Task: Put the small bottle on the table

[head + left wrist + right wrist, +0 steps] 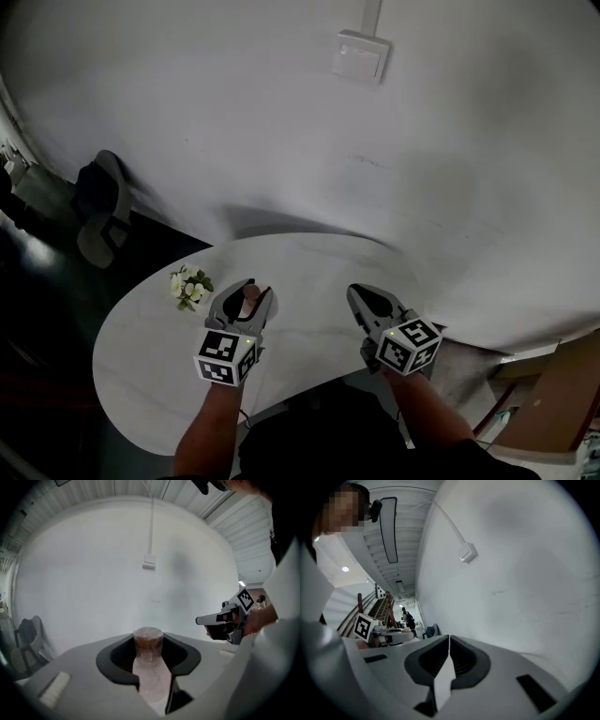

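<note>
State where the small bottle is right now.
Head view, left side: the small bottle is clamped in the left tool over the table, beside the flowers.

A white wall box [360, 55] sits high on the pale wall [234, 122], with a thin conduit [372, 13] running up from it. Off to the left a light chair [98, 230] stands on the dark floor [47, 291] against the wall, a dark garment [94, 186] draped over its back. A little bunch of white flowers [190, 286] with green leaves lies nearer. A cardboard box [553, 403] stands low at the right. Down the corridor there is a wooden staircase [370, 609] and a person [408, 617] far off.
</note>
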`<action>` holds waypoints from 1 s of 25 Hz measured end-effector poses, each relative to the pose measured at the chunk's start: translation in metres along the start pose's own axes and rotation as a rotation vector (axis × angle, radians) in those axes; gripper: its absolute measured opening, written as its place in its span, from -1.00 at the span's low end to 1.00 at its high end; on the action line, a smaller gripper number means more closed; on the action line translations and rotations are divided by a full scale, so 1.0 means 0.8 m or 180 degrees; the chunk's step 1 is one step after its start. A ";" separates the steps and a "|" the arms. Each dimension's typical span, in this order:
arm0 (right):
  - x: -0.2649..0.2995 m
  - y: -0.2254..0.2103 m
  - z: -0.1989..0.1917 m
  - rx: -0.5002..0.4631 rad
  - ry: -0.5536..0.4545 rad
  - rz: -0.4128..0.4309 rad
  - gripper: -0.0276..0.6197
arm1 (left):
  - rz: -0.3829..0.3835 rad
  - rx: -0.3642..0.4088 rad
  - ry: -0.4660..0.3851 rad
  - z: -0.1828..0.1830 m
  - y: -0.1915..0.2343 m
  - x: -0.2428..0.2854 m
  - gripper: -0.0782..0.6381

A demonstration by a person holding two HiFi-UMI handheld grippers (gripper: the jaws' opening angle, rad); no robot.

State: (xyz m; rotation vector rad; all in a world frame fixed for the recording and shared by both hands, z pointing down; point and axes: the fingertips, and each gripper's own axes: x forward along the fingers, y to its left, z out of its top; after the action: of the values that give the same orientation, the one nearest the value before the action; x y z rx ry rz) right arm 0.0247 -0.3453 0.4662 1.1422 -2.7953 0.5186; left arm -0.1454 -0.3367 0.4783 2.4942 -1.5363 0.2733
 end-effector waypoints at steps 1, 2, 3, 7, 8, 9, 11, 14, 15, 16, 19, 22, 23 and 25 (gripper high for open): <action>0.004 -0.007 0.000 0.0009 -0.0003 0.0000 -0.88 | -0.0017 0.0004 0.0010 0.000 0.000 0.008 -0.36; 0.010 -0.013 0.001 0.0018 -0.0003 0.0010 -0.88 | -0.0027 0.0010 0.0020 0.001 0.000 0.017 -0.36; 0.016 -0.019 0.000 0.0027 0.0005 0.0030 -0.88 | -0.0032 0.0012 0.0033 0.000 0.000 0.026 -0.36; 0.036 -0.037 -0.002 0.0047 0.0078 0.0154 -0.88 | -0.0007 -0.0024 0.0125 -0.011 0.003 0.062 -0.36; 0.041 -0.041 -0.002 0.0051 0.0094 0.0184 -0.88 | 0.0008 -0.0033 0.0151 -0.014 0.004 0.070 -0.36; 0.046 -0.045 -0.002 0.0055 0.0112 0.0212 -0.88 | 0.0026 -0.0044 0.0175 -0.017 0.006 0.078 -0.36; 0.056 -0.054 -0.004 0.0056 0.0160 0.0263 -0.88 | 0.0057 -0.0068 0.0215 -0.024 0.010 0.095 -0.36; 0.074 -0.065 -0.015 0.0072 0.0246 0.0323 -0.88 | 0.0087 -0.0081 0.0274 -0.037 0.016 0.118 -0.36; 0.079 -0.068 -0.019 0.0084 0.0273 0.0337 -0.88 | 0.0095 -0.0082 0.0297 -0.043 0.018 0.126 -0.36; 0.083 -0.071 -0.023 0.0095 0.0299 0.0350 -0.88 | 0.0104 -0.0083 0.0321 -0.049 0.021 0.133 -0.36; 0.092 -0.078 -0.035 0.0111 0.0389 0.0376 -0.88 | 0.0126 -0.0092 0.0402 -0.070 0.027 0.150 -0.36; 0.099 -0.085 -0.047 0.0121 0.0470 0.0363 -0.88 | 0.0112 -0.0075 0.0467 -0.092 0.031 0.162 -0.36; 0.101 -0.088 -0.051 0.0123 0.0493 0.0358 -0.88 | 0.0106 -0.0070 0.0487 -0.100 0.032 0.166 -0.36; 0.106 -0.090 -0.059 0.0131 0.0535 0.0361 -0.88 | 0.0098 -0.0073 0.0529 -0.115 0.035 0.173 -0.36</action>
State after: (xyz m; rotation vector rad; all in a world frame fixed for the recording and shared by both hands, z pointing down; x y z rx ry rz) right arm 0.0112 -0.4337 0.5477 0.9043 -2.7261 0.6525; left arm -0.1138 -0.4433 0.6048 2.3655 -1.5034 0.4527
